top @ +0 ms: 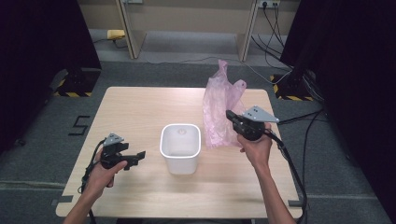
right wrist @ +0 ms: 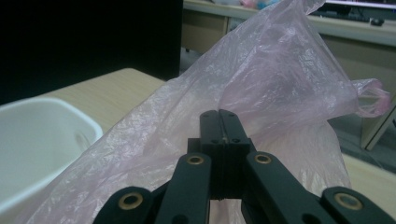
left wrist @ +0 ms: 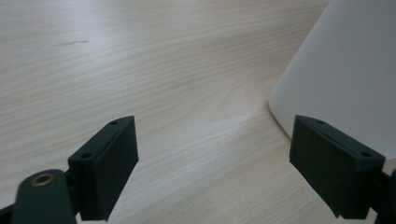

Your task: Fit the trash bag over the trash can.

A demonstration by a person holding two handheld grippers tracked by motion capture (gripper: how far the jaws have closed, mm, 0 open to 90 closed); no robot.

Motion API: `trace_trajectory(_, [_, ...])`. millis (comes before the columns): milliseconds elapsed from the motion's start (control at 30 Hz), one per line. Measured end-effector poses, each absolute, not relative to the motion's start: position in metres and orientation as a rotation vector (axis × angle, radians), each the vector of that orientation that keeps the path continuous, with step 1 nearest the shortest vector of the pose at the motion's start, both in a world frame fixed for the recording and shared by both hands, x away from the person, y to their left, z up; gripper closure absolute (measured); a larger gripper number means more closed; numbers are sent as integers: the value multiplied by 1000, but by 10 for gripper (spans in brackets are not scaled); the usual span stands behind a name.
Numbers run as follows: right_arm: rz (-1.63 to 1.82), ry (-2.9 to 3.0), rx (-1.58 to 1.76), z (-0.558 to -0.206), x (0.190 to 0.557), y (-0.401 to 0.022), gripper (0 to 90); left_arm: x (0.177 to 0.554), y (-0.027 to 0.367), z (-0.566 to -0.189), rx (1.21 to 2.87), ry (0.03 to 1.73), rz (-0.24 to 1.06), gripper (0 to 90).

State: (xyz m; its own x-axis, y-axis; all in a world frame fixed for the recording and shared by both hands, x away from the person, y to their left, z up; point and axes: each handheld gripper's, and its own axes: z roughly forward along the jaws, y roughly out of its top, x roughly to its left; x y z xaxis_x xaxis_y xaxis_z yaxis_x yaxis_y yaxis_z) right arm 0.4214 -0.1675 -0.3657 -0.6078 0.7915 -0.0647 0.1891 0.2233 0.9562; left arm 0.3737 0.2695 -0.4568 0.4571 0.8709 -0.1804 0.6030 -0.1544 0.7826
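Your biggest risk from here is the pink plastic bag slipping or tearing: you hold only a thin pinch of film, and the bag stands tall and loose to the right of the white bin, so a quick swing could pull it free of the pads. A second risk is the bin itself. It looks light and sits unsupported on the table, so if the bag drags across its rim, or you press the film in from one side only, the bin may slide or tip. The bag's mouth is also not yet spread, and I judge it could bunch up on the rim rather than drop inside.

Your right gripper has its jaws pressed fully together on a fold of the bag, lifting it clear of the table just right of the bin. Your left gripper stands wide apart with nothing between the pads; it hovers over bare wood to the left of the bin, its right pad close by the bin's wall, though I cannot tell whether they touch.
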Motion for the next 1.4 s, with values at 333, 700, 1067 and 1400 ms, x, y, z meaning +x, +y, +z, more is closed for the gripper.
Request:
trace_trajectory(333, [1440, 1974, 721, -333, 426, -110, 900, 382, 258, -421, 1835, 1216, 369, 152])
trace_trajectory(700, [1367, 2063, 544, -349, 426, -43, 900, 380, 239, -384, 1758, 1090, 362, 295])
trace_trajectory(1067, [1320, 2163, 419, -365, 408, -29, 900, 383, 223, -384, 1709, 1035, 244, 376])
trace_trajectory(1400, [1336, 2319, 344, -382, 382, -21, 900, 386, 209, -377, 1651, 1011, 185, 361])
